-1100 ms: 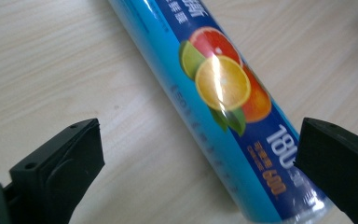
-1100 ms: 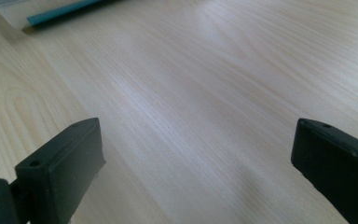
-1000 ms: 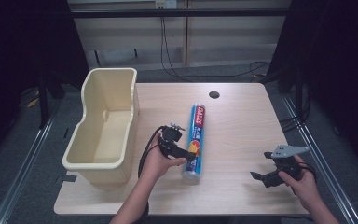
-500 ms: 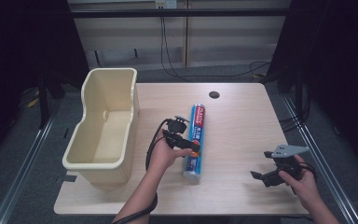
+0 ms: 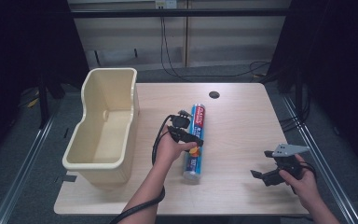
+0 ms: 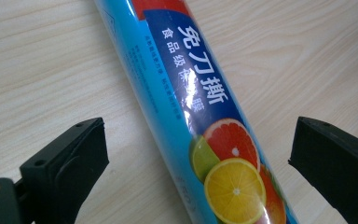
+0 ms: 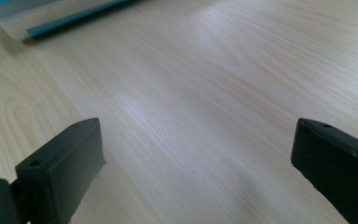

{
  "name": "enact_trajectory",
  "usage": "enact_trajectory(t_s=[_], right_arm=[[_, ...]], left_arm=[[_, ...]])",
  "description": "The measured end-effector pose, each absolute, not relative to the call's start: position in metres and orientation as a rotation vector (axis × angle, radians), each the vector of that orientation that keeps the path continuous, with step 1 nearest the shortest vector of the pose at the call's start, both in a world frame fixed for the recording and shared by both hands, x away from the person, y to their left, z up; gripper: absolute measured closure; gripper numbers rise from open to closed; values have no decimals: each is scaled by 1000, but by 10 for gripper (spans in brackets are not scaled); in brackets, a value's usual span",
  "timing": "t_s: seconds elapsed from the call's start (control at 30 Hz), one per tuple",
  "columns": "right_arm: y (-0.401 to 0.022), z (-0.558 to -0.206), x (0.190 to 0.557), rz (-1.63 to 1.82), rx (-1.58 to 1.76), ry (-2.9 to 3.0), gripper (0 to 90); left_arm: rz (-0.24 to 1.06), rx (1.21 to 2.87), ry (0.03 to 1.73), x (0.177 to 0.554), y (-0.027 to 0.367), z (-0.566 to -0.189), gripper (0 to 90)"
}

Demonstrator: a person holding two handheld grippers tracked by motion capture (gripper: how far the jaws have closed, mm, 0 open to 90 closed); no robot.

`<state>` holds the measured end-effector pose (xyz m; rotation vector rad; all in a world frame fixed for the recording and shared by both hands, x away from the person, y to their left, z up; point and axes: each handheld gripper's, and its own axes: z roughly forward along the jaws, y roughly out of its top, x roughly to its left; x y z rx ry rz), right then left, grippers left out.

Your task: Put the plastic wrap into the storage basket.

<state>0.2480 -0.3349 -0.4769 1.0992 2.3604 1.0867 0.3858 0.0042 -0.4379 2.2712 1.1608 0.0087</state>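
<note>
On the wooden desk point(image 5: 242, 116) there is one cream plastic bin point(image 5: 103, 126), standing at the left edge, and one blue roll of cling film point(image 5: 195, 140) printed with citrus slices, lying lengthwise near the middle, well apart from the bin. There are two grippers, one in each of the person's hands. The left gripper point(image 5: 186, 135) sits directly over the middle of the roll, and in the left gripper view point(image 6: 200, 154) its two black fingers point(image 6: 70, 158) are spread wide with the roll running between them; neither finger touches the wrapper, and bare desk shows on both sides of it. The right gripper point(image 5: 272, 175) is held low over the desk's near right corner, well apart from the roll, its fingers point(image 7: 60, 158) likewise spread wide with nothing but wood grain between them; an end of the roll shows at the top left of the right gripper view.
</note>
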Motion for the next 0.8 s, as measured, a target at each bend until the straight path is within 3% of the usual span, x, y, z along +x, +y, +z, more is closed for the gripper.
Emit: enact_trajectory(t_s=[0.8], right_arm=[[-336, -475, 248, 1097, 1106, 2347, 20]], left_arm=[[-2, 2296, 1252, 402, -17, -446, 82]])
